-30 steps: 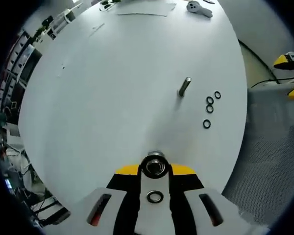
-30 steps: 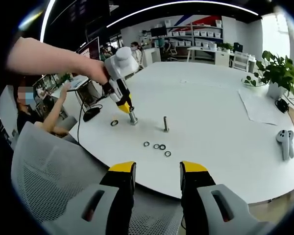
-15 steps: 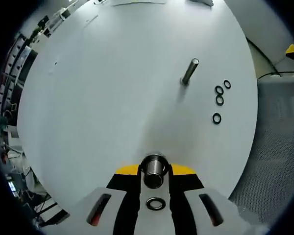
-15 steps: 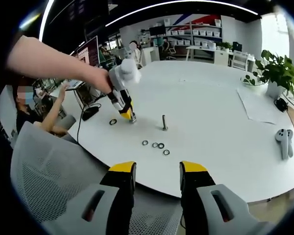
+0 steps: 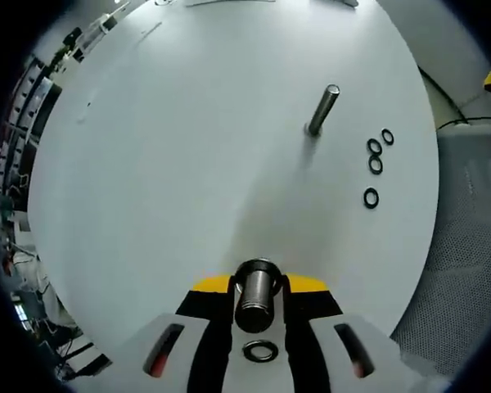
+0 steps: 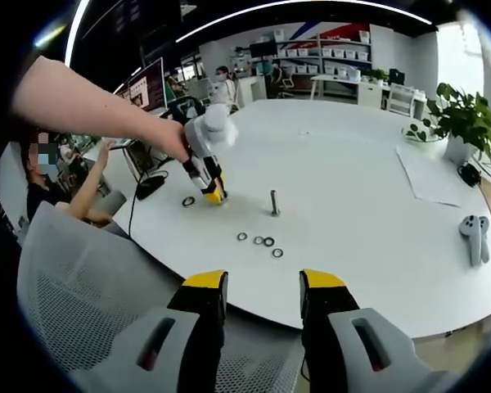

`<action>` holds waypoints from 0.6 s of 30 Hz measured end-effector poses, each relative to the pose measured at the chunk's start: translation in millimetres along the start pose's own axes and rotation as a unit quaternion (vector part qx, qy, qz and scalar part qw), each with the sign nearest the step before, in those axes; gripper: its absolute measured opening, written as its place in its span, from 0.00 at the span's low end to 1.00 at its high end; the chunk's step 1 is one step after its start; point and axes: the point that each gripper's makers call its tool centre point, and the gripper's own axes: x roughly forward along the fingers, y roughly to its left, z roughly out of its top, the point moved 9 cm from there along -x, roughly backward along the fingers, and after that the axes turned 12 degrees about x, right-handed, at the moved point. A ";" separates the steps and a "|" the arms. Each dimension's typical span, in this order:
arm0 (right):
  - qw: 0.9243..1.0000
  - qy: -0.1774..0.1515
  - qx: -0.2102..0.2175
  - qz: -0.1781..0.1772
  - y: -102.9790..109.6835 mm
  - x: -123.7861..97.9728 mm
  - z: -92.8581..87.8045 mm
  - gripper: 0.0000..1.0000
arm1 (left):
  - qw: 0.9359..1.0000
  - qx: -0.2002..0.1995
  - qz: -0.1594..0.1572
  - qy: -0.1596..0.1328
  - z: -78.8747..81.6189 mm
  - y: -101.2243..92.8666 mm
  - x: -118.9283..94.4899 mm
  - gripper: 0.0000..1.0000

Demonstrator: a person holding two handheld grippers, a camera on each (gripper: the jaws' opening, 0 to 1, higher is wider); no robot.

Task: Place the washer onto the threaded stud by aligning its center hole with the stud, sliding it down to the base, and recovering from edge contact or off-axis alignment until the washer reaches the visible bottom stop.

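Observation:
My left gripper (image 5: pixel 257 304) is shut on a short threaded steel stud (image 5: pixel 256 293), seen nearly end-on between the yellow jaw tips. A black washer (image 5: pixel 260 351) lies on the white table just below it, between the jaws. In the right gripper view a hand holds the left gripper (image 6: pixel 213 195) low over the table, the washer (image 6: pixel 187 201) just left of its tip. A second stud (image 5: pixel 322 109) (image 6: pixel 273 203) stands upright alone. Several loose washers (image 5: pixel 375 164) (image 6: pixel 263 242) lie near it. My right gripper (image 6: pixel 262 307) is open, hanging off the table's near edge.
The round white table (image 6: pixel 352 164) also carries a sheet of paper (image 6: pixel 432 176) and a grey controller (image 6: pixel 473 236) at the right. A grey mesh chair (image 6: pixel 82 286) stands below the near edge. A mouse and cable (image 6: pixel 151 190) lie at the left, by a seated person.
The left gripper has tipped and dropped toward the table, so the held stud now shows its side. The washer has slid lower between the jaws. The right gripper has stayed put.

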 end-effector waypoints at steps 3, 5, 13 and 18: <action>1.000 0.001 -0.001 0.000 0.1 -0.8 0.4 0.37 | 0.999 -0.042 0.003 -0.020 -2.3 -3.2 -2.3 0.22; 1.000 0.002 -0.001 0.001 0.5 0.1 -0.1 0.37 | 0.997 -0.069 0.000 -0.034 -3.1 -5.4 -5.1 0.23; 1.000 0.002 0.000 -0.001 -0.6 0.9 0.1 0.37 | 0.996 -0.085 0.021 -0.036 -23.1 -4.2 -17.1 0.27; 1.000 0.004 -0.001 0.001 0.3 0.9 -0.3 0.37 | 0.994 -0.102 0.028 -0.039 -33.5 -2.0 -23.8 0.28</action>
